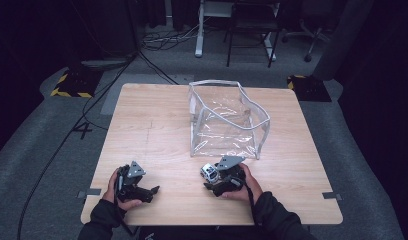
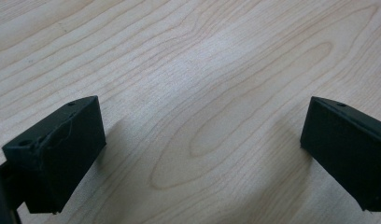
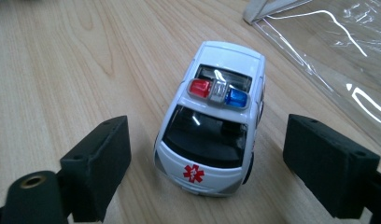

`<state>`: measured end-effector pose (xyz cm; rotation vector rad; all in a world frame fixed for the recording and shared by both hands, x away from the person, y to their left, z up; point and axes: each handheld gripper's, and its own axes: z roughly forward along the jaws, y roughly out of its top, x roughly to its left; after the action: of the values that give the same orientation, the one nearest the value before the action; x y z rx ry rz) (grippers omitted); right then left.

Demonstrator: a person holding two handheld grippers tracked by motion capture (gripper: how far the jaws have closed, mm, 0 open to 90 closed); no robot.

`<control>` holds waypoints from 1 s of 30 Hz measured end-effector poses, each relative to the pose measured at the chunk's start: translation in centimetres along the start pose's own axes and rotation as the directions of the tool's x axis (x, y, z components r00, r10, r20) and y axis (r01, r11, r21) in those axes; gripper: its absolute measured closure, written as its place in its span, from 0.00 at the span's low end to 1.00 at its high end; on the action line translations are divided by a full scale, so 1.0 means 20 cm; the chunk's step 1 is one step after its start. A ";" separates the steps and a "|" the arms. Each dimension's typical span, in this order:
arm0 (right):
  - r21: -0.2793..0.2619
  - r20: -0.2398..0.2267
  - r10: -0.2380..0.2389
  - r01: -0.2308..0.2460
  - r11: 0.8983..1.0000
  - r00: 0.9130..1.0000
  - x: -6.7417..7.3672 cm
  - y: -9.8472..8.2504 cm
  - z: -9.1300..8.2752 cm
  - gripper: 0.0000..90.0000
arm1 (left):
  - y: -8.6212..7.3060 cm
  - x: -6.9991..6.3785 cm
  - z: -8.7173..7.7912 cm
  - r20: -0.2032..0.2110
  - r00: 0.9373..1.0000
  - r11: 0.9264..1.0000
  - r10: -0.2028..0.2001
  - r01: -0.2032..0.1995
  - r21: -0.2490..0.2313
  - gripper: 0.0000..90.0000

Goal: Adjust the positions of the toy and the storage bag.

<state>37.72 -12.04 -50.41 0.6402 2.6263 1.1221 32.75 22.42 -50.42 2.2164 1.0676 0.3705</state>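
We count one toy ambulance car (image 3: 209, 123), white, standing on the table (image 1: 157, 130) just in front of the clear plastic bag (image 1: 227, 120). On its roof we see one red light, one blue light and one silver piece between them. We count one clear plastic bag, one wooden table, and two grippers near the table's front edge: the left gripper (image 1: 154, 190) and the right gripper (image 1: 208, 181). Two hands hold them.

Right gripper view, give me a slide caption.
Open right gripper straddles a white toy ambulance car on the wooden table, beside a clear plastic bag.
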 end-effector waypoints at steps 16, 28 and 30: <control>-0.022 0.021 0.027 -0.026 0.999 0.999 0.00 0.01 0.00 0.32 | 0.00 0.00 0.00 -0.001 1.000 1.000 0.000 0.000 0.000 0.00; -0.051 0.019 0.026 -0.025 0.998 0.999 -0.01 -0.01 -0.02 0.53 | 0.00 0.00 0.00 0.000 1.000 1.000 0.000 0.000 0.000 0.00; -0.056 0.017 0.029 -0.028 0.998 0.999 -0.01 -0.01 -0.02 0.53 | 0.00 0.00 0.00 -0.001 1.000 1.000 0.000 0.000 0.000 0.00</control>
<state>37.61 -12.57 -50.32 0.6746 2.5686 1.1879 32.75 22.41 -50.43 2.2162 1.0680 0.3721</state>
